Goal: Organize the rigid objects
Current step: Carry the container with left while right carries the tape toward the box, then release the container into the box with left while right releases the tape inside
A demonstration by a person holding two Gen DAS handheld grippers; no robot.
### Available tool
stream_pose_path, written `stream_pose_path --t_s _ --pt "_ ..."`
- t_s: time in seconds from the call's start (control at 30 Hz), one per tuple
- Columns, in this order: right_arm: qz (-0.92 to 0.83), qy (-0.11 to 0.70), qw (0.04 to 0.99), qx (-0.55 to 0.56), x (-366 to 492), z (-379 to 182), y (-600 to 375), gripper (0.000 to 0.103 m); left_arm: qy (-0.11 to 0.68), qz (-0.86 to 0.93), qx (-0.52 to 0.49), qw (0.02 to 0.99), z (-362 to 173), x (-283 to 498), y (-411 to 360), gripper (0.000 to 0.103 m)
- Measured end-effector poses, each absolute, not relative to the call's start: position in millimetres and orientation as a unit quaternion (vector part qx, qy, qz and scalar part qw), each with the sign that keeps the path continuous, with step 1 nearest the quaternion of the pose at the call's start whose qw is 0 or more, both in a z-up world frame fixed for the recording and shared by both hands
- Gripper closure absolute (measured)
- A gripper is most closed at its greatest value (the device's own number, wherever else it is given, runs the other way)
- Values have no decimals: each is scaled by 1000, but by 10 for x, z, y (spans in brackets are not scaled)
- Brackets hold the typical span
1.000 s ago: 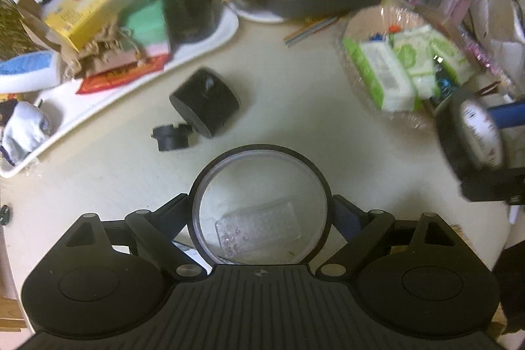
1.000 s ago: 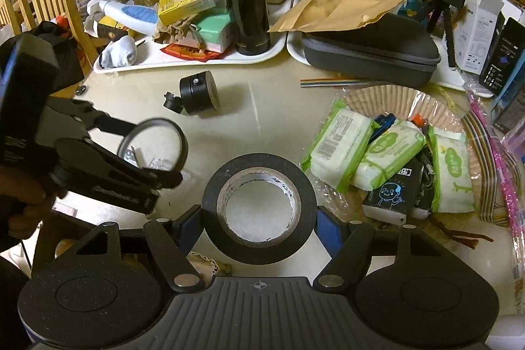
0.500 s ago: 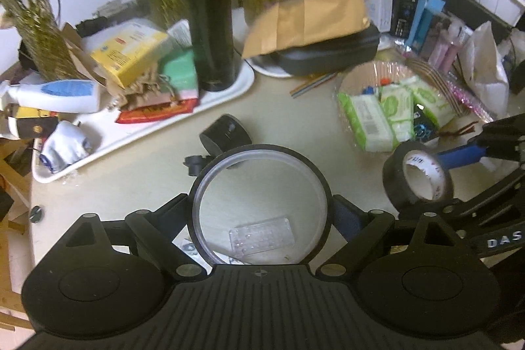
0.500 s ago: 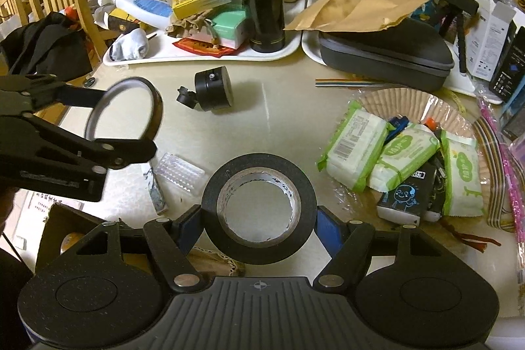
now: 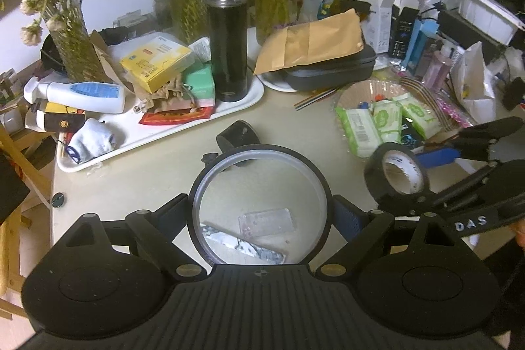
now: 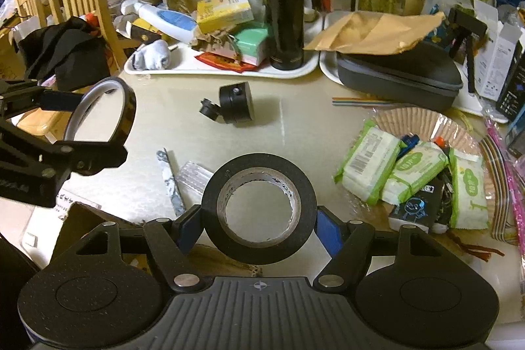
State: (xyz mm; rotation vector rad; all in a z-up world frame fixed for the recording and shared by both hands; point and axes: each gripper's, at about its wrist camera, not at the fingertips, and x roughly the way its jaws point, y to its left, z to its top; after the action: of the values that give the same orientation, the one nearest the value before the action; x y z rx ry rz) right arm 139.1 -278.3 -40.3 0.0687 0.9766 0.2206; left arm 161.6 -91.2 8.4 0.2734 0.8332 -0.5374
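Now | left gripper (image 5: 259, 209) clamps clear ring (image 5: 259, 153) | right gripper (image 6: 259, 218) clamps tape roll (image 6: 259, 166) | cluttered beige table (image 6: 311, 120)

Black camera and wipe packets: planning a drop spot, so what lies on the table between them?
In the right wrist view, bare table separates the black camera from the wipe packets.

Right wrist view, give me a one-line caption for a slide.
Right claw grips a black tape roll above the cluttered table, while the left claw holds a clear-centered ring.
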Motion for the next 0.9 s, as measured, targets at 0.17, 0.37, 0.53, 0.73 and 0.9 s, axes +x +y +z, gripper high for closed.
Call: stream_pose_path --t_s 0.17,0.37,0.53,0.73,0.9 --pt "116 452 884 23 1336 -354 -2730 28 396 -259 123 872 157 1464 -833 12" --pt "143 428 892 18 1213 -298 -2671 28 397 -258 120 873 186 1313 -751 12" --pt "159 427 890 22 1121 -281 -2620 28 398 -258 119 872 189 1201 -698 12" --pt "179 436 882 13 1004 -310 -2519 28 404 -255 115 871 169 1012 -590 12" --pt "190 443 876 4 885 -337 -2433 28 414 -258 116 865 98 873 -546 12"
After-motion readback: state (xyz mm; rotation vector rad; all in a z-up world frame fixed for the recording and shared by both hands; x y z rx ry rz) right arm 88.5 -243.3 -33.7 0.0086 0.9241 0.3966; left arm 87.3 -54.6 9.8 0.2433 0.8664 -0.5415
